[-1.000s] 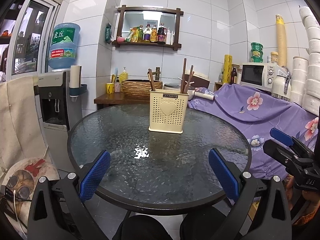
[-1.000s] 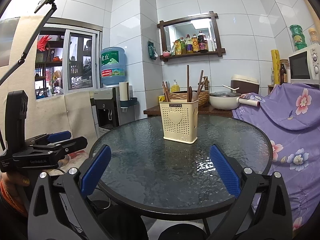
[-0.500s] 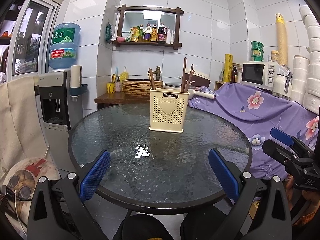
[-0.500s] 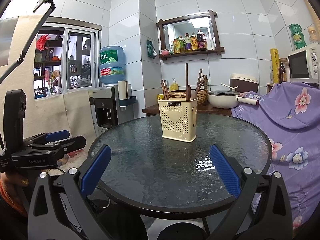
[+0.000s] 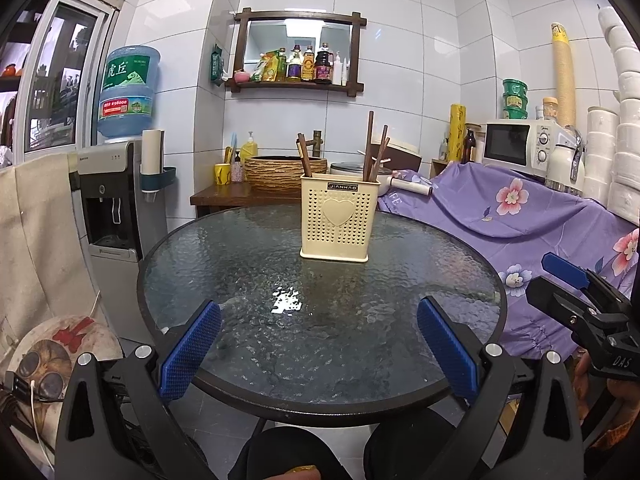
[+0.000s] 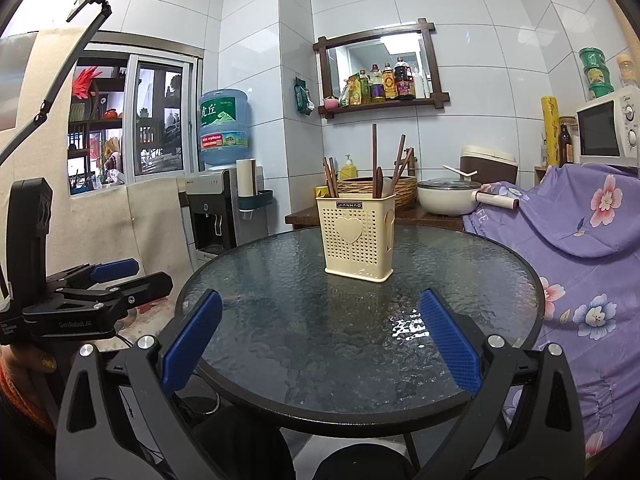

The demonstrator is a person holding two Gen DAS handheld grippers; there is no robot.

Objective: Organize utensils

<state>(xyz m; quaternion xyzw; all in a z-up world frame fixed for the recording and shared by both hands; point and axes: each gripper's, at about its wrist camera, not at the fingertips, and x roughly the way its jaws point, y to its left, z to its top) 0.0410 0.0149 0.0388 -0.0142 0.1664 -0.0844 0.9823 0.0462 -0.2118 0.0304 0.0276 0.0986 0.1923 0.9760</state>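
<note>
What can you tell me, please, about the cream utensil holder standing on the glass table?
The cream utensil holder looks like plastic: a rectangular, perforated box with a raised heart and a dark JIANHAO label on its front. It stands upright on the round glass table, toward the far side. Brown chopsticks lean inside. Neither gripper touches it.

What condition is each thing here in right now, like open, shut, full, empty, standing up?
Left claw: open, holding nothing.
Right claw: open, holding nothing.
Utensil holder: upright on the glass table, with chopsticks standing in it.
Microwave: door shut.
Water jug: upside down on the dispenser.
</note>
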